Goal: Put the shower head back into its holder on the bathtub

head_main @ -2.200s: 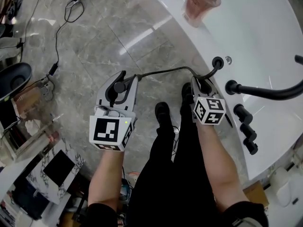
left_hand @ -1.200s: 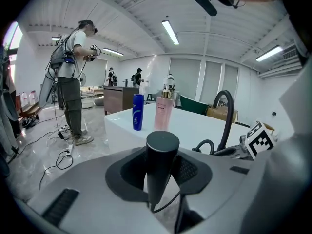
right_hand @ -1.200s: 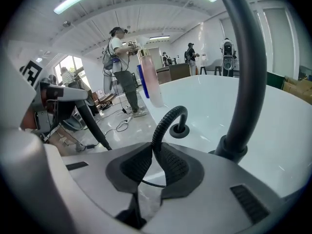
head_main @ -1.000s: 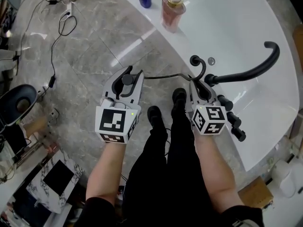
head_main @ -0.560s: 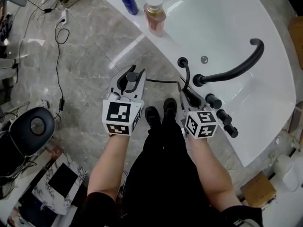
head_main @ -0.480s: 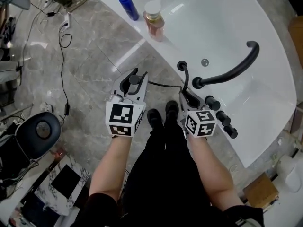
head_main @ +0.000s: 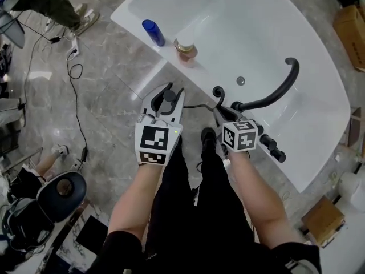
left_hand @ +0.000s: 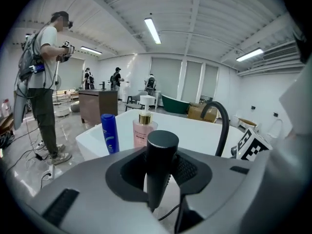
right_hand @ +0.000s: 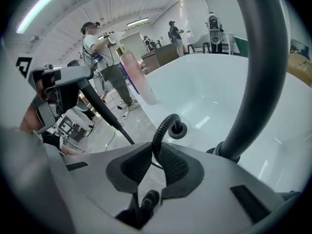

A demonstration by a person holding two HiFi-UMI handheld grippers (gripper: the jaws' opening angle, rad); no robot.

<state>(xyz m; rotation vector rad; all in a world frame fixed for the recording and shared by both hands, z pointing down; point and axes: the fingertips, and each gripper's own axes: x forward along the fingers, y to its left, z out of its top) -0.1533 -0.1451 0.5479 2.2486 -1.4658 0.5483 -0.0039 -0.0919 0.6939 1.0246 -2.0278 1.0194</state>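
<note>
The person wears black trousers (head_main: 188,204), black shoes (head_main: 209,136) and short dark sleeves (head_main: 121,249). The left gripper (head_main: 168,92) and right gripper (head_main: 220,113) have light grey shells with black ribbed pads (right_hand: 176,165). Each carries a white cube (head_main: 155,144) printed with black square markers.

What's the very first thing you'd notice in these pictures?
A big white bathtub fills the top of the head view, with a black curved spout on its near rim. Right in front, the left gripper is shut on a black shower head, and the right gripper pinches its ribbed black hose beside the spout. A blue bottle and a pink pump bottle stand on the rim near the tub's left corner.
</note>
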